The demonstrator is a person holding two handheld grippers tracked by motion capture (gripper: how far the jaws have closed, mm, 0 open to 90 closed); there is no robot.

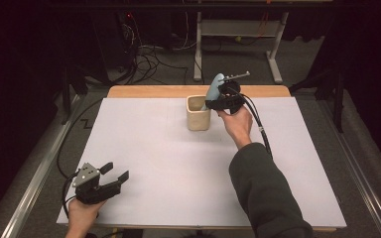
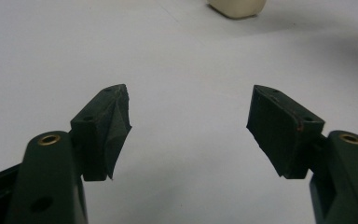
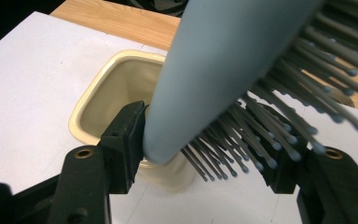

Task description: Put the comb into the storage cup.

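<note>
Right gripper (image 1: 217, 100) up at the far middle of the white table (image 1: 178, 163), jaws partly parted around a pale blue hairbrush (image 3: 223, 70), one jaw against its back, bristles brushing the other; firm grip hard to tell. Brush tilted over the cream cup (image 1: 198, 113), just beside its right rim. Left gripper (image 1: 113, 174) low at the near left corner, jaws wide apart, nothing between.

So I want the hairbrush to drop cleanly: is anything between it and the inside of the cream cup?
Nothing visible. The hairbrush sits between the right gripper jaws directly above the cream cup, whose visible inside looks empty.
</note>
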